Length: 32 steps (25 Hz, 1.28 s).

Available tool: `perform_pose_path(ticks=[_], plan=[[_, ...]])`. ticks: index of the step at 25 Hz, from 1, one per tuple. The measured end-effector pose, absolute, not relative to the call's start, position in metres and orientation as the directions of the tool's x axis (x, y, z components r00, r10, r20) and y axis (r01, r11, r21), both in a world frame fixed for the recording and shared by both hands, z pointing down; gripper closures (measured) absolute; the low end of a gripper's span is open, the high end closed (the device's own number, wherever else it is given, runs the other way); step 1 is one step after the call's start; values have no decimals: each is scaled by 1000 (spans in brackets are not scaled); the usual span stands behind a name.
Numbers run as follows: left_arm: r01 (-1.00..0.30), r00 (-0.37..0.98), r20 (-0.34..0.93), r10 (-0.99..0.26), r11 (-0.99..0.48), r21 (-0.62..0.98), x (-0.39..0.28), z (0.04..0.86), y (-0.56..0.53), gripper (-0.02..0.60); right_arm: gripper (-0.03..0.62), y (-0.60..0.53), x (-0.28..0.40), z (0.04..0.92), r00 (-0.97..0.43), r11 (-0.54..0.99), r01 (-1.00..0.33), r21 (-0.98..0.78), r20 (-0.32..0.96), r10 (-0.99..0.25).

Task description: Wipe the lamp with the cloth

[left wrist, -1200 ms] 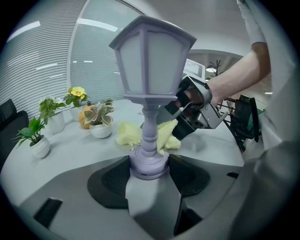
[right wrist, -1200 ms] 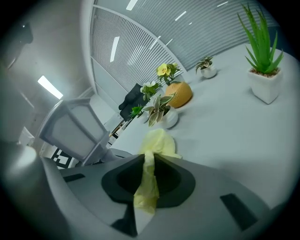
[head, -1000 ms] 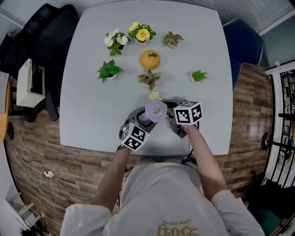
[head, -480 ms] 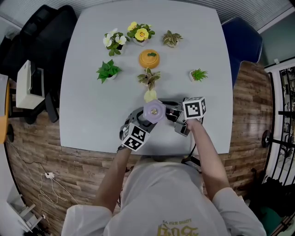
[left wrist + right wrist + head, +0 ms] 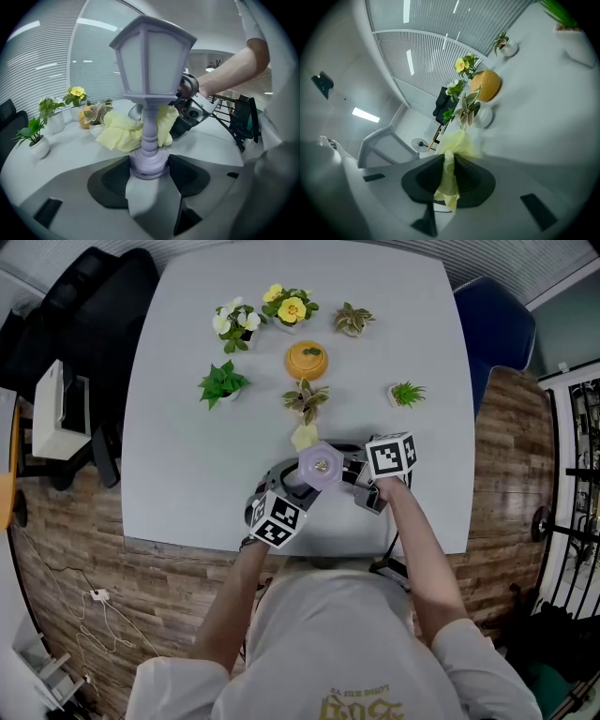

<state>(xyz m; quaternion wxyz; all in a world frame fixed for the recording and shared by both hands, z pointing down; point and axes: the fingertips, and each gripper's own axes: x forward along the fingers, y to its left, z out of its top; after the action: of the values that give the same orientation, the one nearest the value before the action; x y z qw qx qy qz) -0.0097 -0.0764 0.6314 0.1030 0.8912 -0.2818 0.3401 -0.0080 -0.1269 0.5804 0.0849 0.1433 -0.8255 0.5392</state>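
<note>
Lavender lamp (image 5: pixel 149 89): upright at the near edge of the desk (image 5: pixel 187 456), right in front of the person. Round base clamped between the fingers (image 5: pixel 110 180) of the left gripper (image 5: pixel 149 169), closed down only to the width of that base. From the head view, just a pale cap seen top-on.

Yellow cloth (image 5: pixel 123 133): bunched against the lamp's post on the far side, partly spilled onto the desk. One end pinched in the right gripper (image 5: pixel 450 174), fingers (image 5: pixel 423 177) all but together with nothing but fabric between them, a short tail hanging out behind the pads.

Against a second ago: marker cube of the right gripper swung a little outward and away from the person, cloth slid slightly leftward round the back of the post, lamp and left gripper in very nearly the same spot. Reads as a wiping stroke under way around the stem. Judged mid-task rather than near the end, with the lantern head apparently not under the cloth at this instant.

Further out: variegated plant (image 5: pixel 305 399) just beyond the cloth, orange pot (image 5: pixel 306 360) behind that, green plant (image 5: pixel 222 383) off to the left, well apart. Likely hazard: a wide sweep of the cloth brushing the nearest plant. Worth keeping strokes tight to the post and the left grip firm against tipping.
</note>
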Motion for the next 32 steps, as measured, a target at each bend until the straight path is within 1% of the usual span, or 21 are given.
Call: perform_pose_path(ticks=[5, 7, 9, 28, 30, 32], plan=[[-573, 610, 665, -432, -820, -7, -10, 632, -76, 316, 528, -131, -9, 596, -912, 386, -409, -827, 384, -144], [-572, 610, 665, -431, -820, -7, -10, 632, -76, 316, 528, -131, -8, 602, -888, 410, -455, -791, 435, -148], [-572, 610, 665, -431, -820, -7, -10, 632, -77, 316, 528, -131, -7, 604, -874, 439, -479, -760, 460, -155], [-576, 607, 665, -435, -817, -9, -10, 633, -77, 316, 528, -104, 17, 604, -837, 450, -537, -714, 520, -174], [-577, 607, 663, -438, -817, -12, -10, 634, -77, 316, 528, -100, 20, 604, -827, 462, -551, -696, 528, -192], [-577, 603, 665, -439, -817, -17, -10, 634, -76, 316, 528, -100, 26, 602, -806, 468, -584, -663, 542, -238]])
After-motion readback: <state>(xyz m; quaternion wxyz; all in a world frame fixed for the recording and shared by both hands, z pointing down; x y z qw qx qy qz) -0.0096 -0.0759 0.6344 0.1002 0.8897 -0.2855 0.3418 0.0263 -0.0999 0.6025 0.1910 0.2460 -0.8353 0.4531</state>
